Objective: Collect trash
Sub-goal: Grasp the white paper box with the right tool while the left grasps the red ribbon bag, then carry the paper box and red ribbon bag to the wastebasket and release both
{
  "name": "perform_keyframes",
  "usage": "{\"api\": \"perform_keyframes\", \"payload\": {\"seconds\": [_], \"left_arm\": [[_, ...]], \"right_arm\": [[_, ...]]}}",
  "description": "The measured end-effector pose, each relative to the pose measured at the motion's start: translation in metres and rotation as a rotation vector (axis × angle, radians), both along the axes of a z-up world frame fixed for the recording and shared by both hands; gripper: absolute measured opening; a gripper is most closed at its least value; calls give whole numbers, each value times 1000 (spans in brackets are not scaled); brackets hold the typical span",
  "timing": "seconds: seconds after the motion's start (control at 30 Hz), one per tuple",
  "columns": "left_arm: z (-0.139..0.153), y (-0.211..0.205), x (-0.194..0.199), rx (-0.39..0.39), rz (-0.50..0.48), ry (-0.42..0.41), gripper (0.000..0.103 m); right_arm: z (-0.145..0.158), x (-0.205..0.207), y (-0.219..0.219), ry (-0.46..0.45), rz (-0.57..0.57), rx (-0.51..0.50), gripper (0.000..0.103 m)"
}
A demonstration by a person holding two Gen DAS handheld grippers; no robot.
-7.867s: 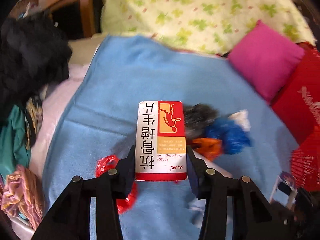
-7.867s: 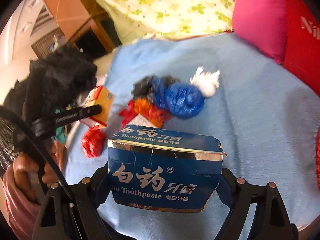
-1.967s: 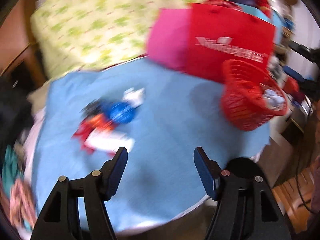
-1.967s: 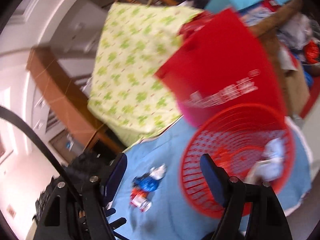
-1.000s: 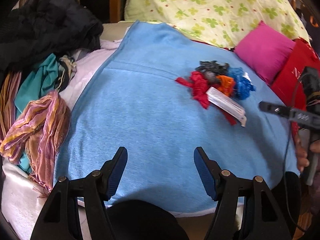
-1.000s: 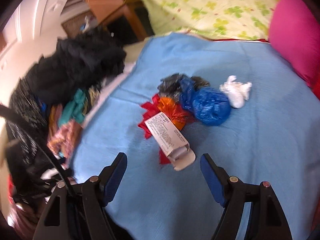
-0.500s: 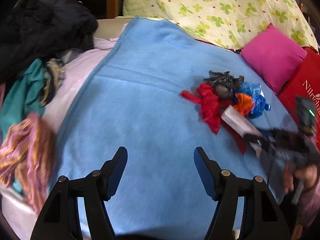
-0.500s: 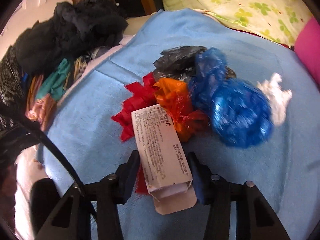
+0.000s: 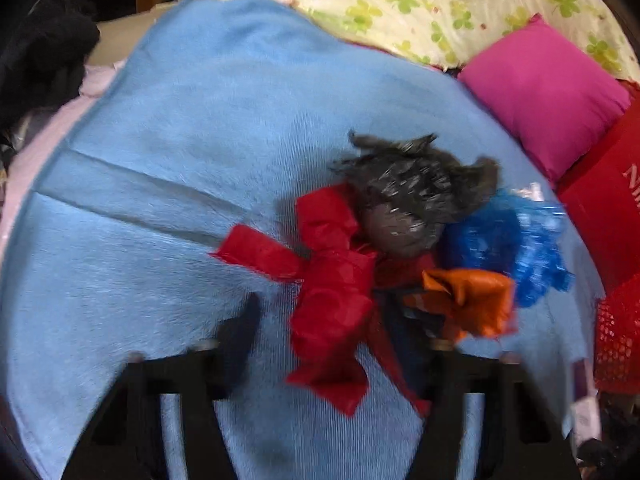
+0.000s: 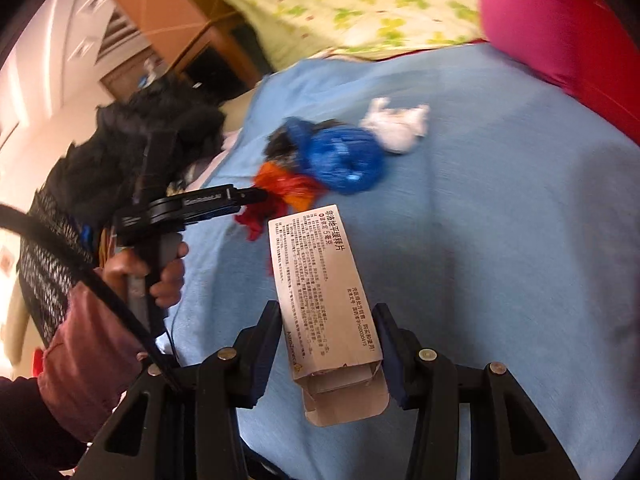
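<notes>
Right claw [image 10: 326, 344] clamps the white printed cardboard carton [image 10: 324, 292]; left claw [image 9: 324, 332] is closing around the crumpled red plastic wrapper [image 9: 332, 300]. Pickup step; next, carry both to the red mesh basket [image 9: 620, 344].

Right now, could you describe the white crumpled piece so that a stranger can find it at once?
Look at the blue blanket on the bed, then at the heap of crumpled trash in its middle. At the heap's far right end, touching the blue plastic bag, lies the white wad. It is the only white piece there; its neighbours are blue, orange, red and black.
</notes>
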State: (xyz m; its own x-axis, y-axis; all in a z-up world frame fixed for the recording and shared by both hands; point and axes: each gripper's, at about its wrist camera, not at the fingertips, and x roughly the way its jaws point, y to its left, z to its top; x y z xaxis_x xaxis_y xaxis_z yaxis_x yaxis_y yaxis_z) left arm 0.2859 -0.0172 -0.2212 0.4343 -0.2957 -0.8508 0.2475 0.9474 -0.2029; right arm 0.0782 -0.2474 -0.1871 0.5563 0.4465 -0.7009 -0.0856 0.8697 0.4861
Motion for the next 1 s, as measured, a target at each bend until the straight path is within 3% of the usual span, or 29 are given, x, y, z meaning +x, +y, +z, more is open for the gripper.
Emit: {"api": "perform_keyframes", "payload": {"seconds": [0.03,0.13,0.37,0.63,1.0], "left_arm": [[-2,-2,2,-3,-9,-1,37],[2,4,-3,-22,7,0,32],[42,33,-61,73,102,-100,31],[104,65,-127,54,170,-223,31],[181,32,-189,-29,67,-394,31]], "right_arm": [[1,-3,-5,1,-18,6,49],[6,-11,-16,-9,-57,9,49],[35,-25,-11,-96,-68,20,49],[83,-54,3,-231,-52,29,49],[131,-93,-1,-359,-86,19,49]]}}
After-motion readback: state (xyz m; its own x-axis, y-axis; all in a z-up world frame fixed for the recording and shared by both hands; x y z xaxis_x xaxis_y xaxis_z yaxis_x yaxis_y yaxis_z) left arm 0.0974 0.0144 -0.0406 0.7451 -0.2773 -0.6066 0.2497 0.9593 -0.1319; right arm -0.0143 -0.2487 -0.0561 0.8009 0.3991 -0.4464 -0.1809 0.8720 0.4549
